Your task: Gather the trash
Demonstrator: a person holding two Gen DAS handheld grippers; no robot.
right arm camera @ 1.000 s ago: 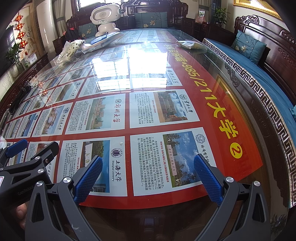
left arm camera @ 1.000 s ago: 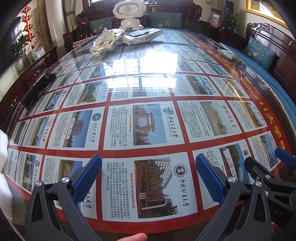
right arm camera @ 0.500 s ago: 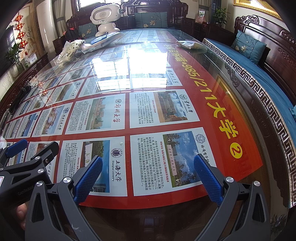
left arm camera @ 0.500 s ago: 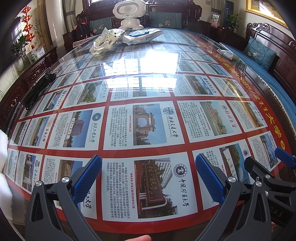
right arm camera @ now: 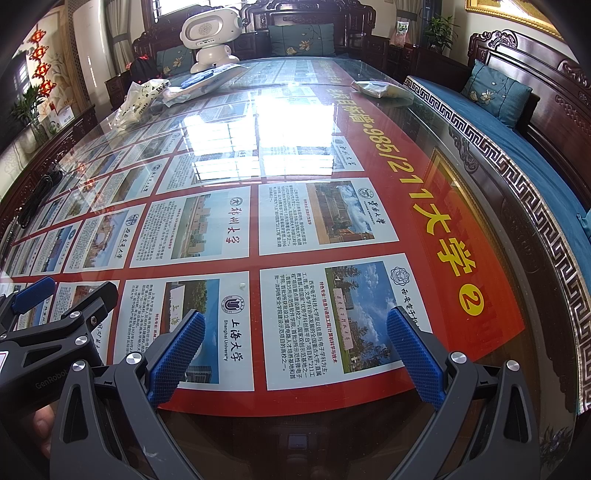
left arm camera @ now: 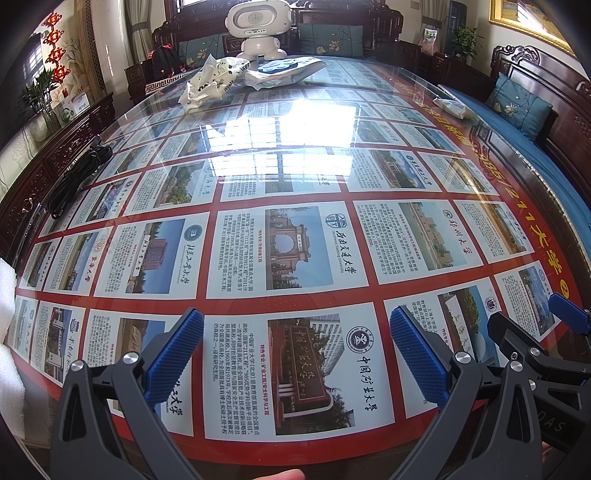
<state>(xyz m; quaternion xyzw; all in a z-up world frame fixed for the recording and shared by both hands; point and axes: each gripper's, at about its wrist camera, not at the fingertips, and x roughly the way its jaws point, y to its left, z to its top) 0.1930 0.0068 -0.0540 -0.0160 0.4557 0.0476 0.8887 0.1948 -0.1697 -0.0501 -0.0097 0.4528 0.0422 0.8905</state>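
My left gripper (left arm camera: 295, 354) is open and empty, low over the near edge of the glass-topped table (left arm camera: 288, 177). My right gripper (right arm camera: 293, 354) is open and empty just to its right. Far across the table lie a crumpled white plastic bag (left arm camera: 208, 83), also in the right wrist view (right arm camera: 142, 98), and a flat white-and-blue package (left arm camera: 284, 70), also in the right wrist view (right arm camera: 201, 83). A small whitish wrapper (right arm camera: 376, 88) lies near the far right edge; it also shows in the left wrist view (left arm camera: 450, 107).
A white toy robot (left arm camera: 258, 27) stands at the table's far end. Black cables (left arm camera: 74, 177) lie along the left edge. White foam (left arm camera: 7, 295) sits at the near left. A blue-cushioned wooden bench (right arm camera: 517, 147) runs along the right side.
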